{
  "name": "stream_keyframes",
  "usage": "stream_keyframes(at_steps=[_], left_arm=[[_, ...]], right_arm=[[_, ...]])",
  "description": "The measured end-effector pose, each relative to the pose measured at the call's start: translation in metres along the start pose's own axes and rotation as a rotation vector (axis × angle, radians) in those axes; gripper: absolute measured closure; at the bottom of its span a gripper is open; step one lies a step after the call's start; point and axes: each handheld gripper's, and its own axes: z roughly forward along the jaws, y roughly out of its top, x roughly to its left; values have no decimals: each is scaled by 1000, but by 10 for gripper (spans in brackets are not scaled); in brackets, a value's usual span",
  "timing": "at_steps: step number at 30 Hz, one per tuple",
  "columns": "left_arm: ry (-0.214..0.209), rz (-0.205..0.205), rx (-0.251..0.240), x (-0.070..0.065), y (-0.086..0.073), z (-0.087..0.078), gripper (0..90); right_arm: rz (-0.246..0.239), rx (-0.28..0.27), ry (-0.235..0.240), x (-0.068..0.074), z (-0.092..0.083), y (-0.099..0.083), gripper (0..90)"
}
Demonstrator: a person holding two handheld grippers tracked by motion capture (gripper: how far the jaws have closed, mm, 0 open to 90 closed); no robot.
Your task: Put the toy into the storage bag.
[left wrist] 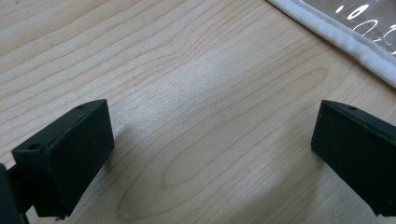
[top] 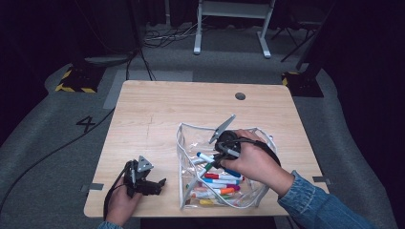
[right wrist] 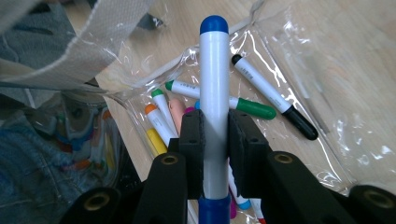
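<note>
A clear plastic pouch (top: 182,143) with a white zip edge lies open on the wooden table (top: 157,109), right of centre. Several coloured markers (top: 220,187) lie inside it. My right gripper (top: 217,161) reaches into the pouch mouth, shut on a white marker with a blue cap (right wrist: 214,79); in the right gripper view the marker stands straight up between the pads (right wrist: 192,135), over a green-capped marker (right wrist: 254,108) and a black-capped marker (right wrist: 271,95). My left gripper (top: 160,186) rests near the table's front left corner, open with only bare wood (left wrist: 210,130) between its jaws.
The pouch's white edge (left wrist: 341,35) lies just beyond the left gripper. A round hole (top: 240,96) sits near the table's far edge. On the floor behind are a white desk frame (top: 231,28), cables and yellow-black striped bases (top: 76,81).
</note>
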Motion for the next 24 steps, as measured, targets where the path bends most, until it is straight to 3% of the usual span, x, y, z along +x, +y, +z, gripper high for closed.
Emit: stream_keyframes(at_steps=[7,14,24], left_arm=[[0,-1,0,0,0,0,0],[1,4,1,0,0,0,0],[0,5,1,0,0,0,0]], right_arm=[[-39,64,24,2,22,-1,769],[-98,172,30,9,43,-5,769],[-186,266,58,18,60,-9,769]])
